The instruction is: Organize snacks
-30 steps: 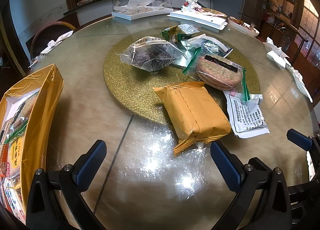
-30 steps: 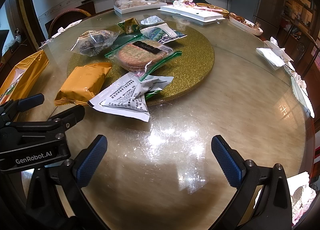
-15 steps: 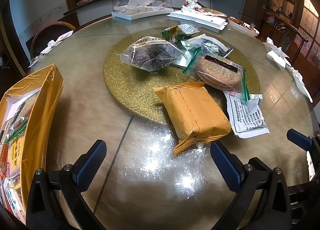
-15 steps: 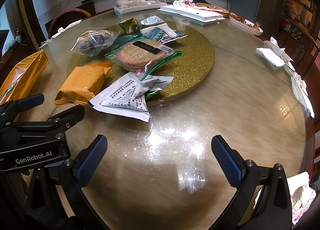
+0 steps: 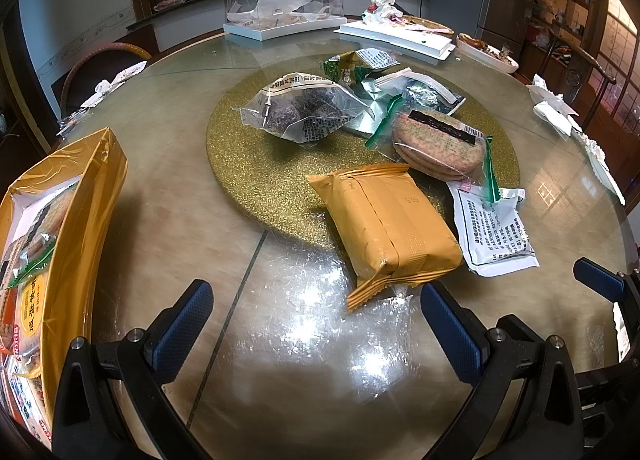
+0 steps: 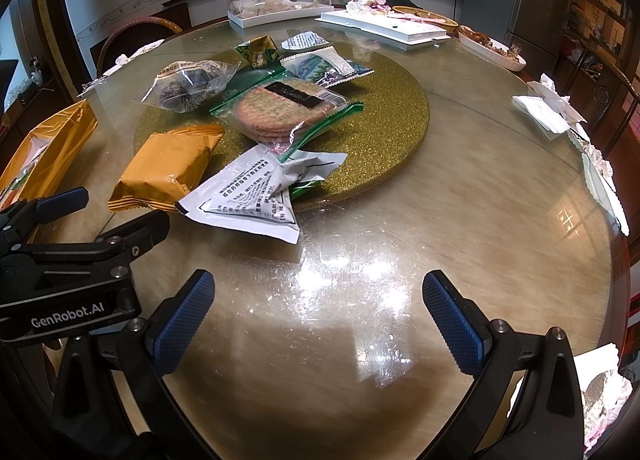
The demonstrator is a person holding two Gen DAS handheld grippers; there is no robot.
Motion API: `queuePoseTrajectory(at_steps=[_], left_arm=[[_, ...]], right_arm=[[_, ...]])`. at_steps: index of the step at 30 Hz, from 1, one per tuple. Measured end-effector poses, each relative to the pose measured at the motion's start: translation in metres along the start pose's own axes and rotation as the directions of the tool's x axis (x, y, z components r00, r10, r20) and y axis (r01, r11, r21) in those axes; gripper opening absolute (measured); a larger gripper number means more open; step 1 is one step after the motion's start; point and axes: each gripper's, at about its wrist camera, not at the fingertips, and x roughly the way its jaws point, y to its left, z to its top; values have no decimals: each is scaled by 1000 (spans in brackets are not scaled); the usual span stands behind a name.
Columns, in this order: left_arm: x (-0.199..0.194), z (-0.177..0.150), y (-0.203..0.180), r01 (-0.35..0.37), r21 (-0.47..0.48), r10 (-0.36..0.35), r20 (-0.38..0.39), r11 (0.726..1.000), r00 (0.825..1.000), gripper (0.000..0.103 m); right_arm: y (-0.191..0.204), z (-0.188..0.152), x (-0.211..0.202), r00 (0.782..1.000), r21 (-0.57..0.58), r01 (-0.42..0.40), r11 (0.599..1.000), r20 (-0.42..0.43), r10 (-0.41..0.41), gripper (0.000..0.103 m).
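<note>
Just ahead of my left fingers [image 5: 316, 324], spread wide and empty, the orange snack pack [image 5: 386, 226] lies flat on the table [image 5: 160, 196], long axis running away toward the gold turntable [image 5: 256, 164]. My right fingers [image 6: 320, 316] are equally released. I judge I'm approaching; next, straddle its near end, then carry it to the yellow box [image 5: 60, 228].

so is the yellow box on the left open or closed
Open. The yellow box has no lid on top, and snack packets show inside it.

No visible change across both views.
</note>
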Motion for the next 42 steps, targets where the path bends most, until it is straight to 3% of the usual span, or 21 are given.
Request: queuePoseTrajectory(at_steps=[16,21,25,31,35,39,42], left_arm=[[0,0,1,5,6,-5,-2,1000,1000,103],[-2,0,9,-7,-9,7,-58,1000,998,103],[-1,2,18,-2,-5,2,-59,1000,998,103],[-13,-2,34,125,-60,-125,-6,990,992,103],[-20,4,23,126,-15,-125,28,992,992,103],[-24,24,14,160,-12,-160,33,987,987,103],[-13,42,3,147,-7,-146,20,989,989,102]], right_arm=[[0,0,0,1000,0,0,1000,0,0,103],[0,0,0,1000,0,0,1000,0,0,103],[0,0,-1,1000,0,0,1000,0,0,103],[4,2,1,1000,27,20,999,-1,-20,103],[3,6,2,1000,18,-7,1000,4,6,103],[-17,-4,-22,992,142,-113,983,69,104,100],[-22,-6,-38,989,171,-120,978,101,104,91]])
